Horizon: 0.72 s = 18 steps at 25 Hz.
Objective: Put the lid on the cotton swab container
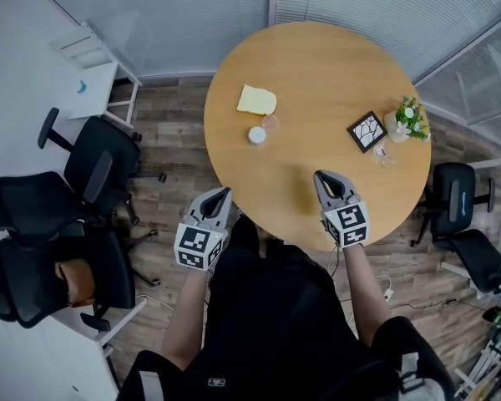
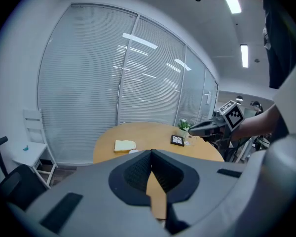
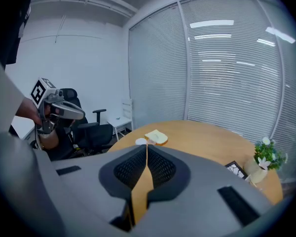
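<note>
A small white round cotton swab container [image 1: 257, 135] stands on the round wooden table [image 1: 317, 65], with a clear round lid [image 1: 270, 124] lying just beside it to the right. My left gripper [image 1: 223, 192] hovers shut and empty off the table's near left edge. My right gripper [image 1: 321, 176] is over the table's near edge, also shut and empty. Both are well short of the container. In the left gripper view my left gripper [image 2: 151, 152] has its jaws together, and the container [image 2: 133, 151] peeks just above them. In the right gripper view the container [image 3: 140, 141] shows beyond my right gripper [image 3: 147, 146].
A yellow cloth [image 1: 256, 99] lies behind the container. A framed picture [image 1: 367, 131], a flower vase [image 1: 409, 119] and a small glass [image 1: 385, 151] stand at the table's right. Black office chairs [image 1: 100, 161] crowd the left floor; another chair [image 1: 459, 199] is at the right.
</note>
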Motion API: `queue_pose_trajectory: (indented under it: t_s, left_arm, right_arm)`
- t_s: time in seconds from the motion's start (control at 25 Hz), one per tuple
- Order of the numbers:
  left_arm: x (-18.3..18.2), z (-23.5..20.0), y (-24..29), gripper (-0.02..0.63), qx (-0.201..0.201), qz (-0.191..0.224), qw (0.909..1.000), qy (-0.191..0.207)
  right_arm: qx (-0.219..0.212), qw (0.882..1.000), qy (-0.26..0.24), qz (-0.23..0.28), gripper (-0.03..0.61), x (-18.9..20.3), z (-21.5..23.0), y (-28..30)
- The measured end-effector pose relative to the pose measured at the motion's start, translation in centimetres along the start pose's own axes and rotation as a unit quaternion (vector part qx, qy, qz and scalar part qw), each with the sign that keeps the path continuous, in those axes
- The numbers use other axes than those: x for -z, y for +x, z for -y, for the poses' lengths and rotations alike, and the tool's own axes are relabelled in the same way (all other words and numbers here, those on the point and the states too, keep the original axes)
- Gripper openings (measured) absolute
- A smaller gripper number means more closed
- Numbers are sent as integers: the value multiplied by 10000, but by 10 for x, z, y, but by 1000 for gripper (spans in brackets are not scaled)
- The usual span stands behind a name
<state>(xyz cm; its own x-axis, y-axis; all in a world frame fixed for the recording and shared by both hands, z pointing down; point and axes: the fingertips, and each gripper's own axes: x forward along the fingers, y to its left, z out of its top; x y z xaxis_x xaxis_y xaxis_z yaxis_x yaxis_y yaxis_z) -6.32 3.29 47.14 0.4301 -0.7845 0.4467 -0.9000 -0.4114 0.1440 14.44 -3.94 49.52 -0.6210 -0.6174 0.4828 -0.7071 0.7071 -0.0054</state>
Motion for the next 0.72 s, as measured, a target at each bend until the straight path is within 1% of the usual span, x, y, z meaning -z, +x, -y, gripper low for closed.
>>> queue_pose_trajectory:
  t_s: [0.32, 0.52, 0.72]
  left_arm:
    - [6, -29, 24, 8, 434, -134, 9990, -51]
    - [8, -45, 46, 8, 818, -248, 9963, 38]
    - [7, -57, 65, 8, 1248, -374, 9913, 212]
  right_arm:
    - [107, 9998, -33, -185, 8, -12, -10, 30]
    - [367, 9988, 65, -312, 8, -12, -5, 46]
    - [688, 9965, 243, -396, 8, -12, -3, 56]
